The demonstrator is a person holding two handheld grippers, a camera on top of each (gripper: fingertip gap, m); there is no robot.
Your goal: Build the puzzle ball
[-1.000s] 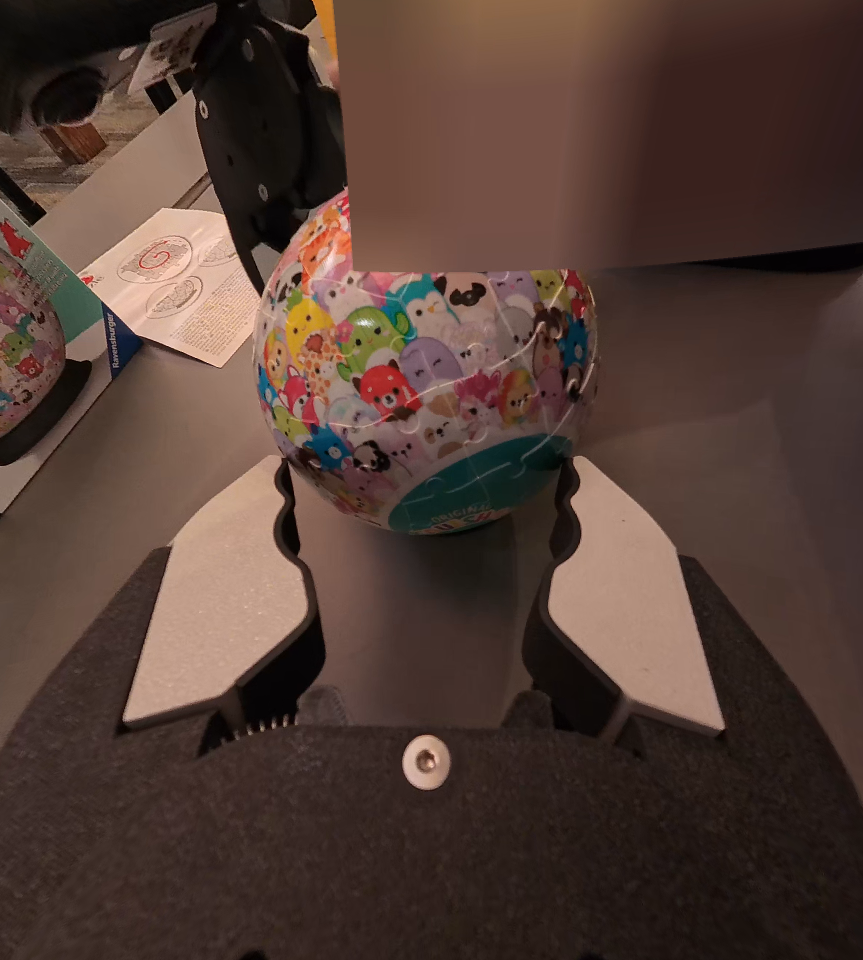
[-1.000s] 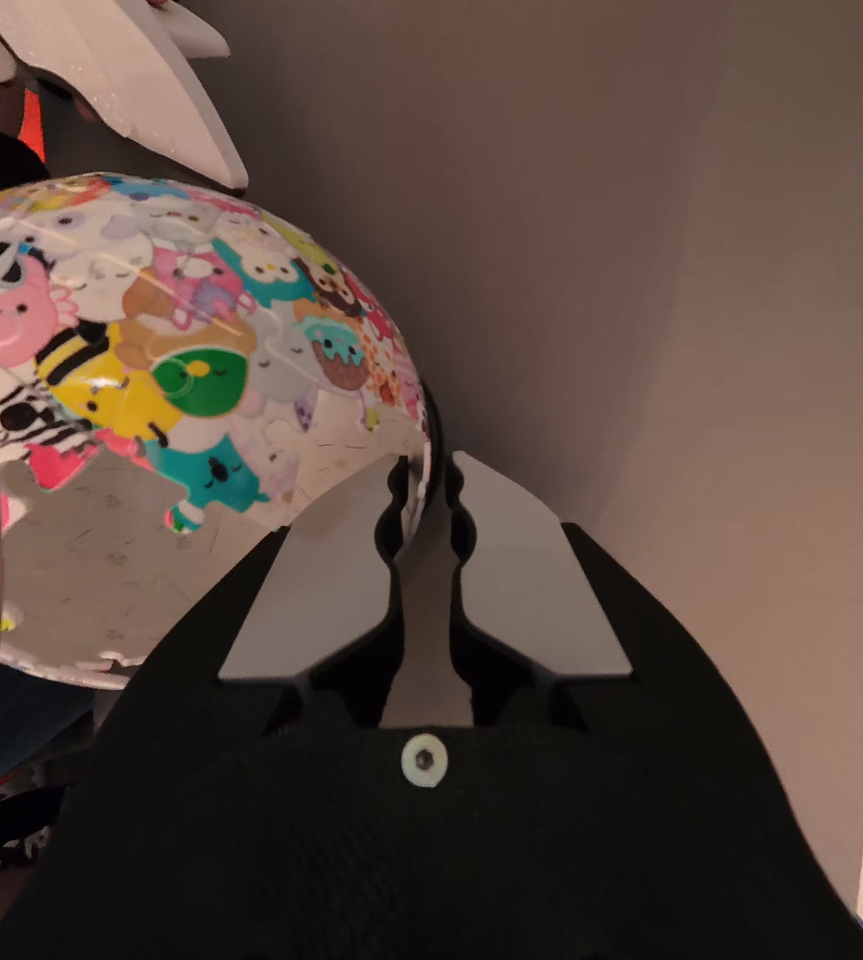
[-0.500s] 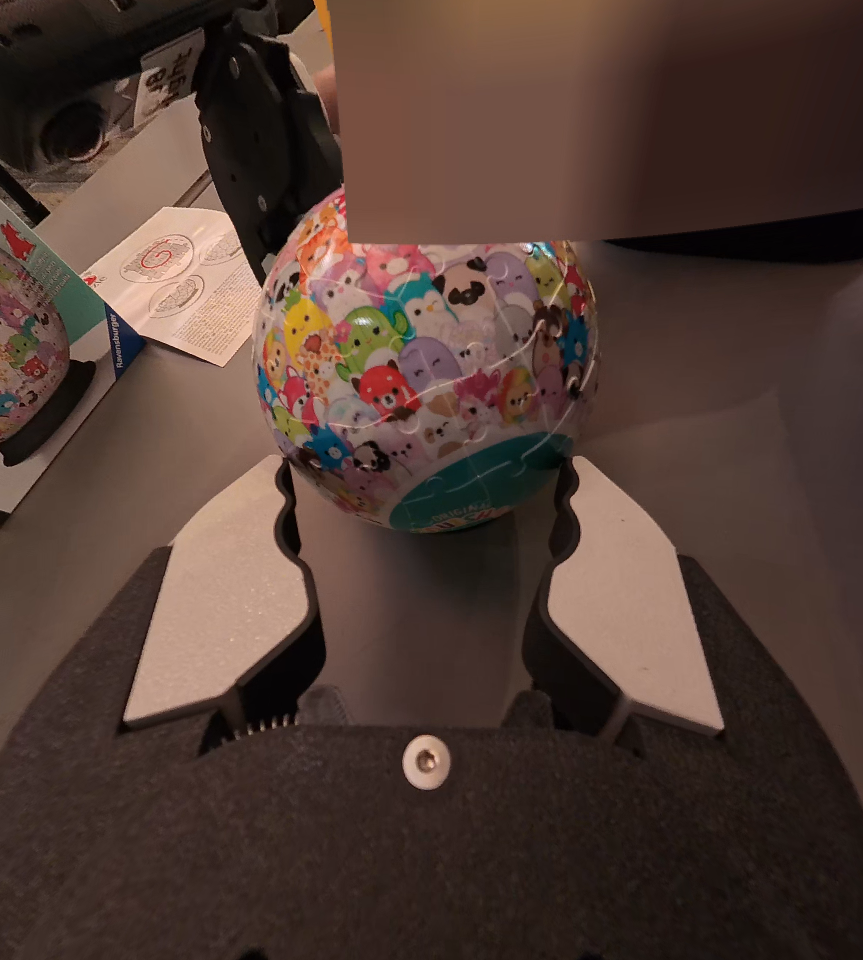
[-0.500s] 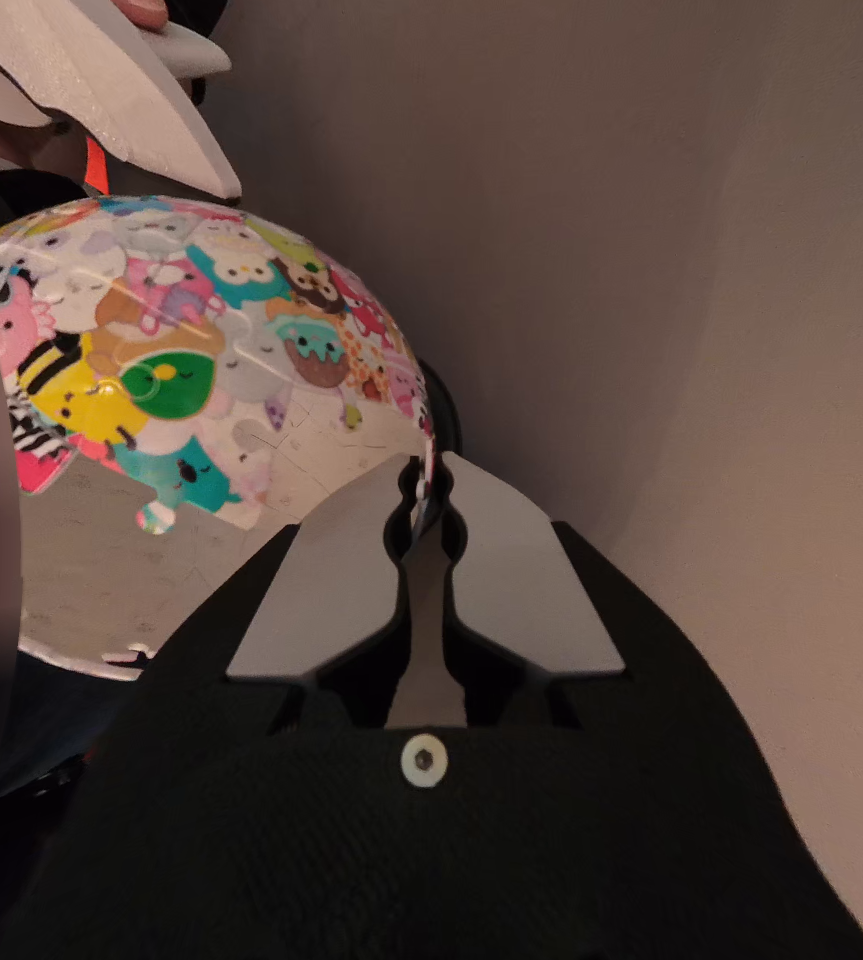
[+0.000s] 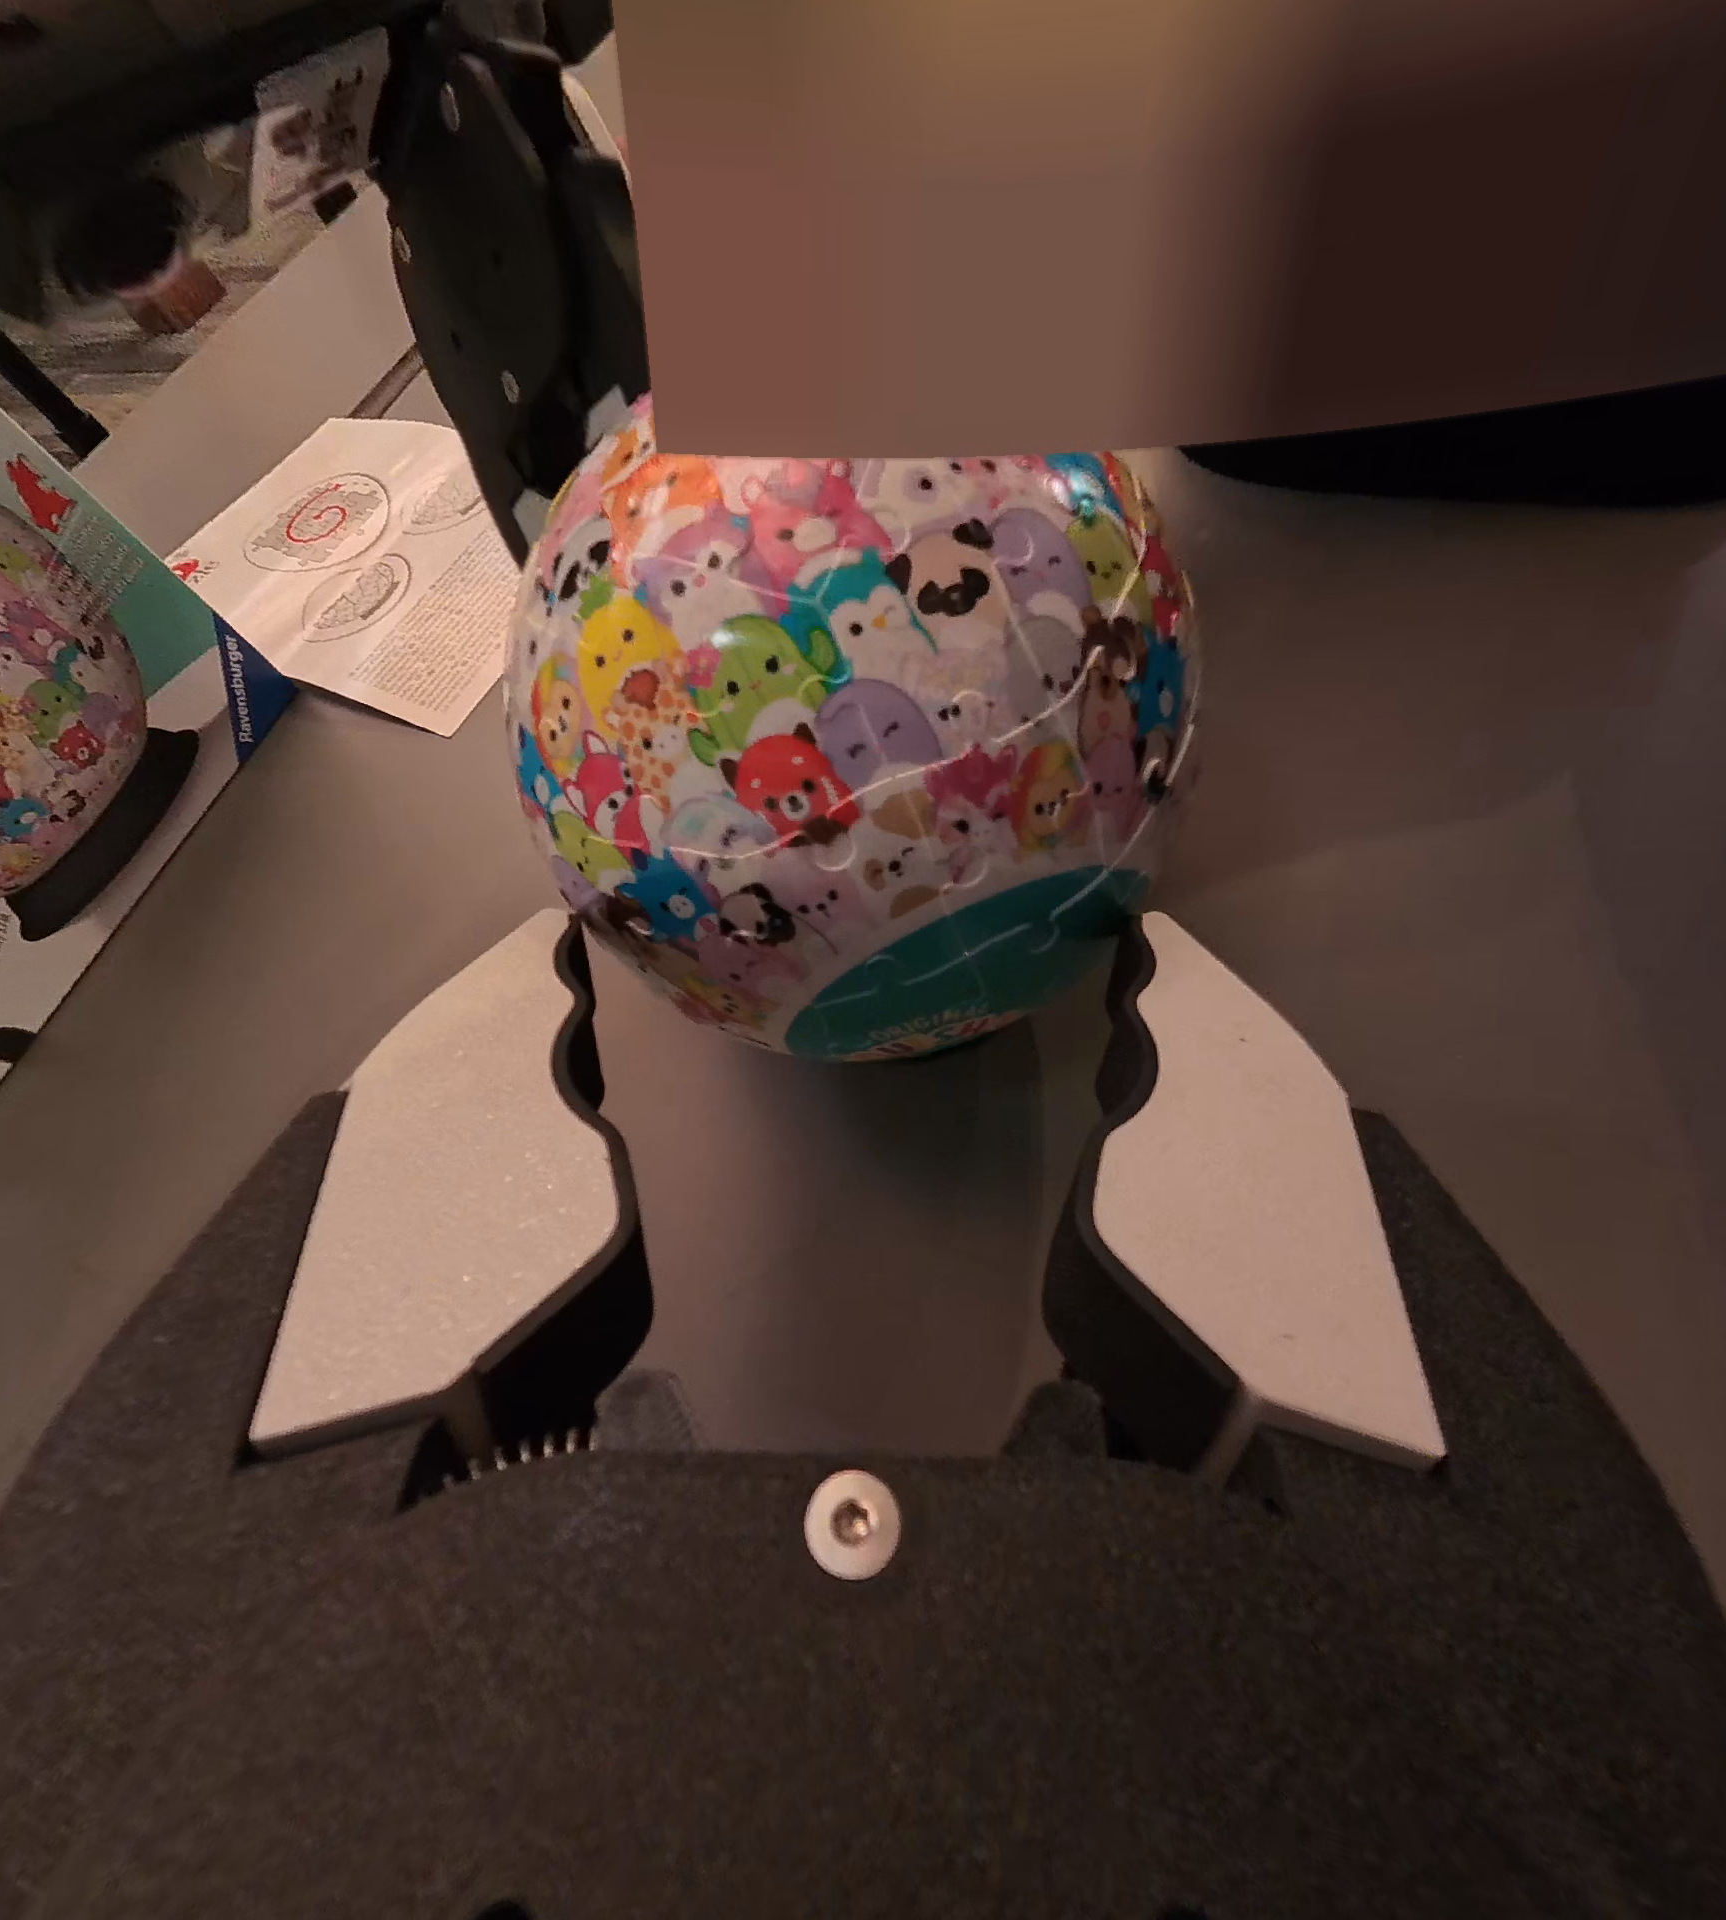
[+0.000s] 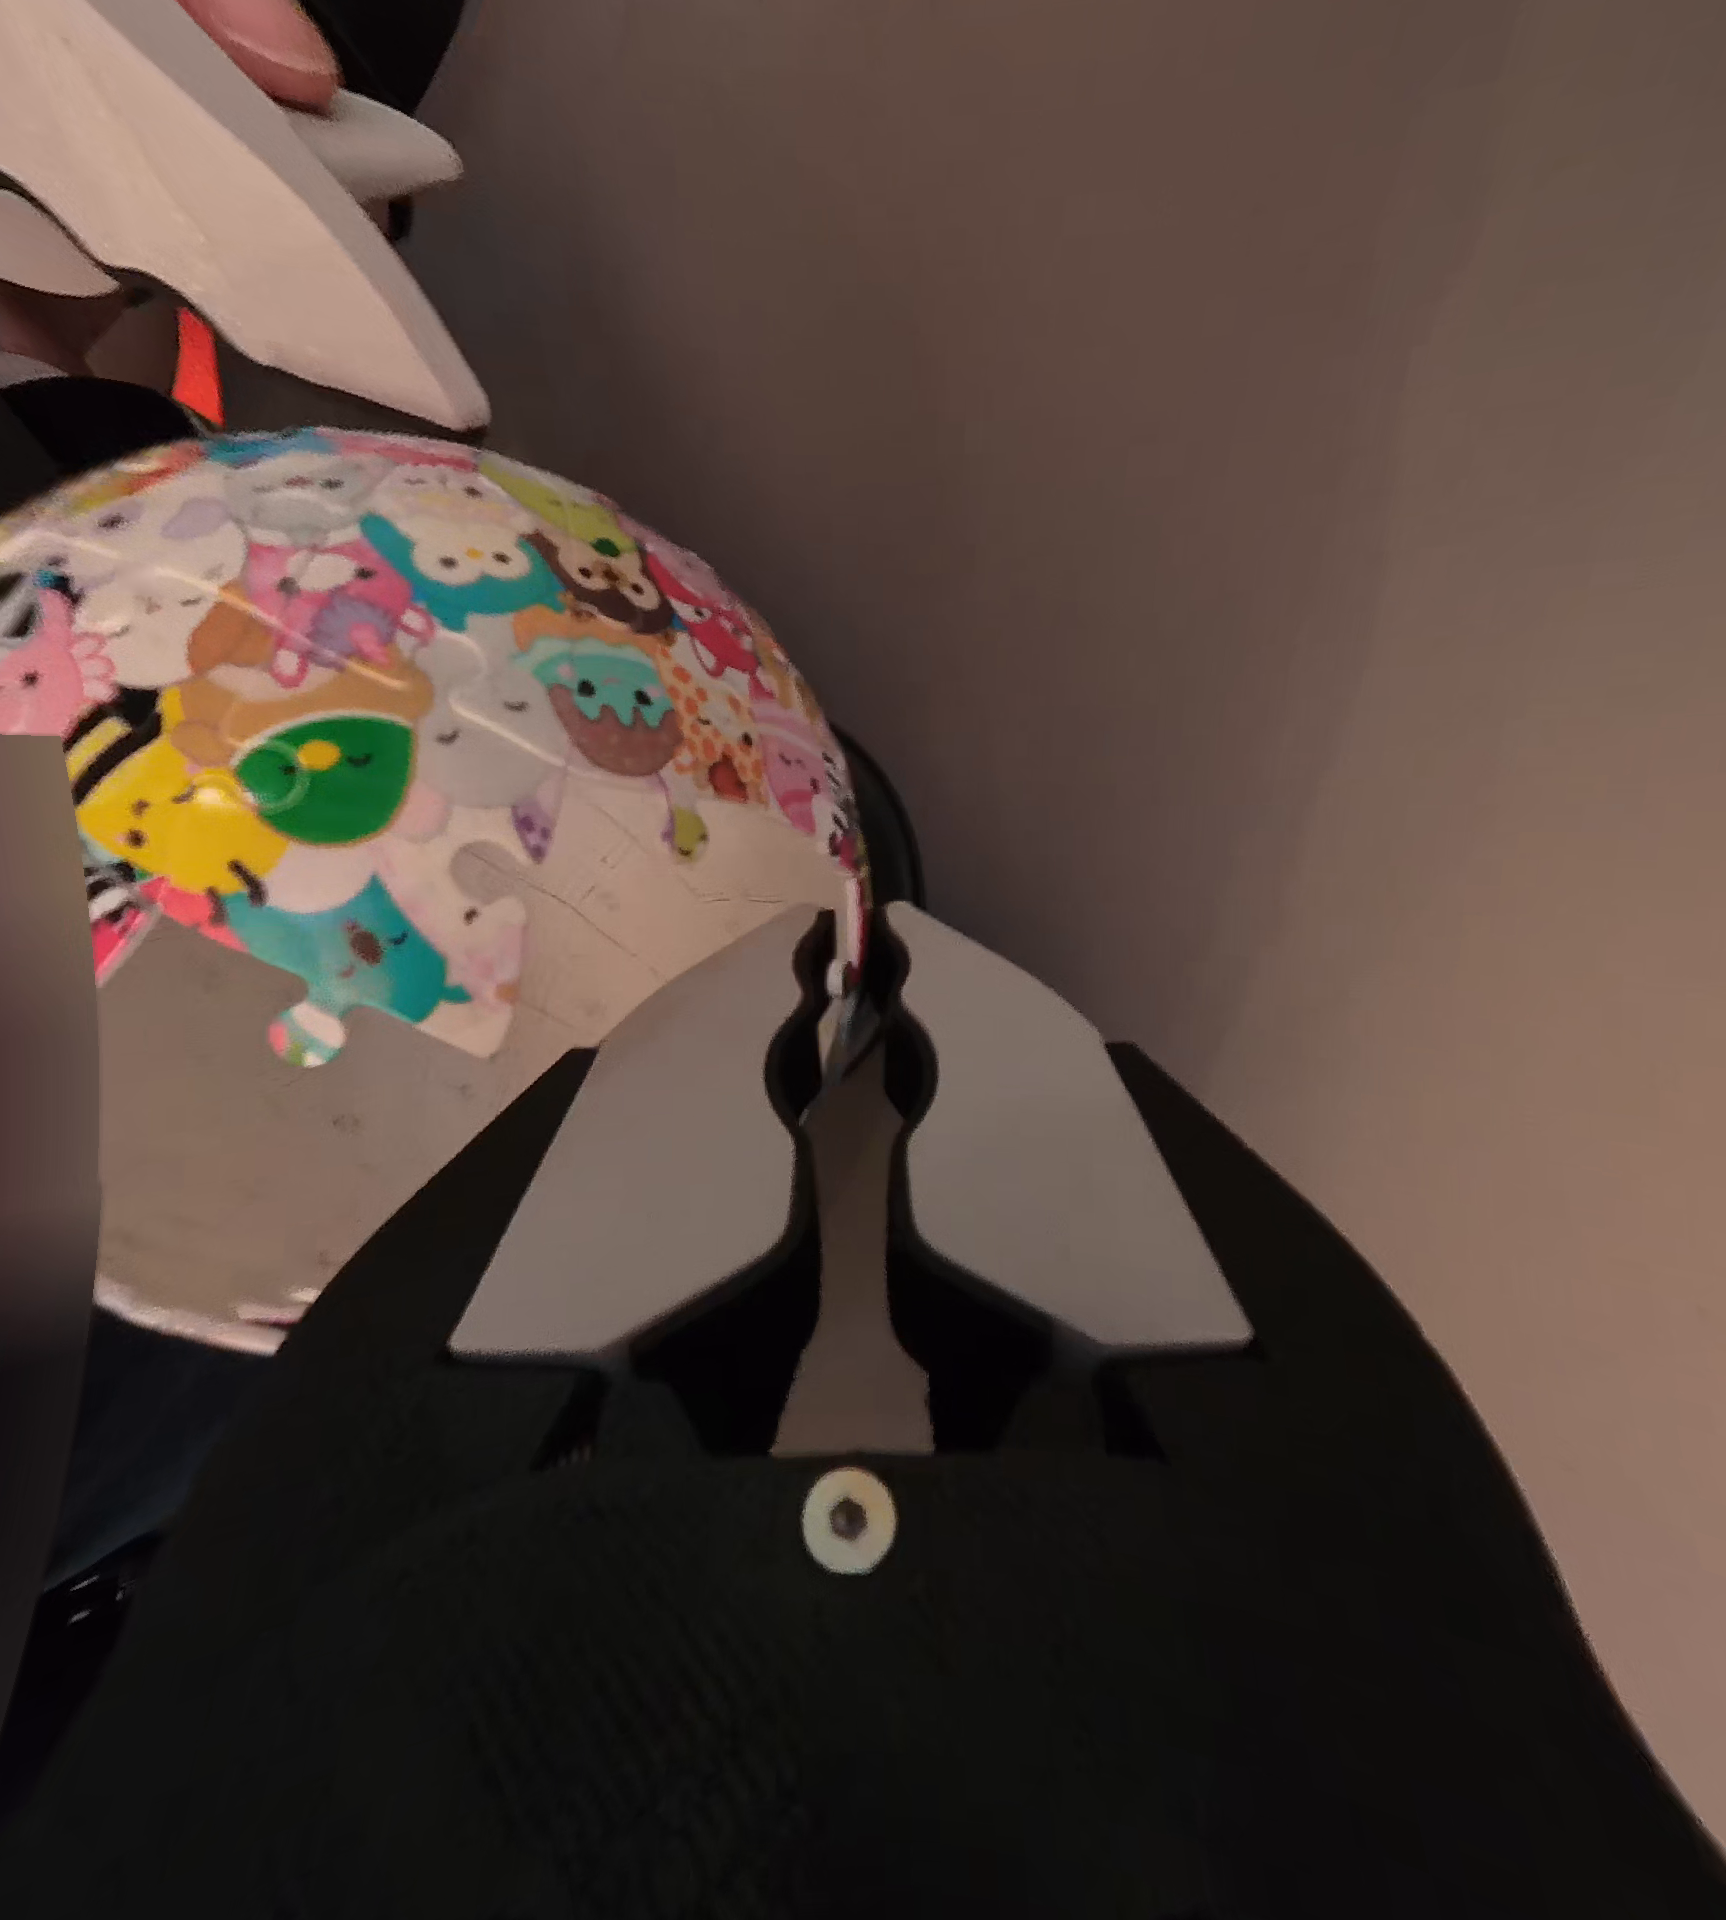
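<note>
The ball (image 5: pixel 854 727) sits on the desk (image 5: pixel 1461 831), left gripper (image 5: pixel 854 966) wide open, empty, flanking its base; right gripper (image 6: pixel 854 971) nearly closed, pinching the ball's open rim. Probably steadying; next, fit remaining pieces

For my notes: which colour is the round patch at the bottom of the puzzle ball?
Teal; the left wrist view shows the patch best.

The left wrist view looks down and forward, close to the colourful cartoon-printed puzzle ball (image 5: pixel 848 748). The right wrist view faces its open rim from beside it, closer still; both share the ball.
</note>
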